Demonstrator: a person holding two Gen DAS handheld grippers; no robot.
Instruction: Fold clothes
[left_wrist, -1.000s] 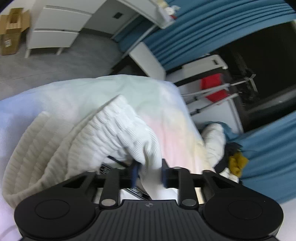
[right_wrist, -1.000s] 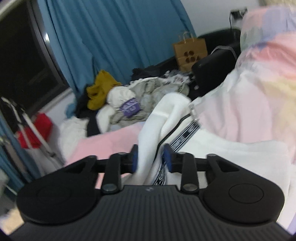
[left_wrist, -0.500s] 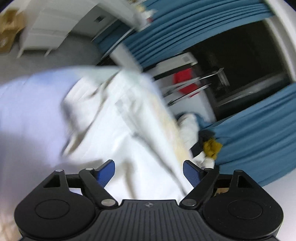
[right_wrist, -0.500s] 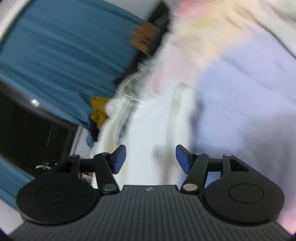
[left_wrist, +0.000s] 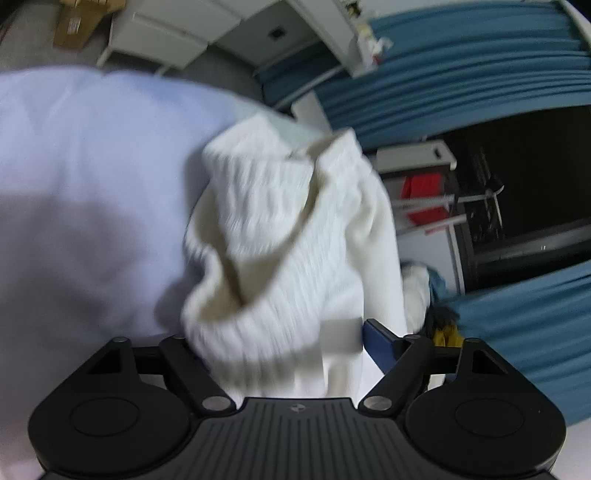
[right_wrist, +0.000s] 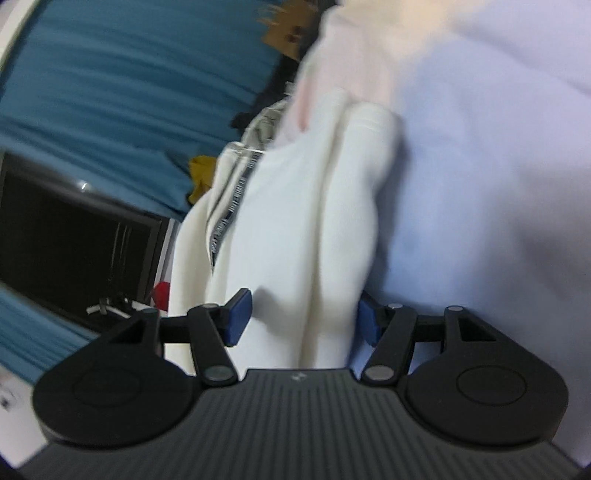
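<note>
Both frames motion-blurred, so fine detail is soft.

Left gripper (left_wrist: 286, 338): jaws apart and closing at this moment. A white ribbed knit garment (left_wrist: 280, 236) bunches up between them and spills over the left finger, hiding its pad; the blue pad on the right finger (left_wrist: 378, 345) is visible, with the cloth edge just beside it. Can't see the pads pressing on the fabric, so I read it as not clamped.

Right gripper (right_wrist: 301, 317): jaws apart, both blue pads visible. Folds of the same white garment (right_wrist: 295, 206) hang between them. The left pad (right_wrist: 238, 315) stands clear of the cloth; the right pad (right_wrist: 367, 319) is partly behind a fold, contact not clear. Not clamped either.

Garment location: lying crumpled on a bed with a pale lilac-and-pink sheet (left_wrist: 85, 177), near the bed's edge. In the right wrist view a dark printed strip (right_wrist: 225, 218) runs along its left side.

Background: blue curtains (left_wrist: 461, 74), a dark window (left_wrist: 517, 192), something red (left_wrist: 421, 199) on a rack below it, white drawers (left_wrist: 166, 33) and a cardboard box (left_wrist: 77, 22) on the floor. Right wrist view also shows a yellow cloth (right_wrist: 201, 177) in a pile beyond the bed and a brown paper bag (right_wrist: 284, 33).
</note>
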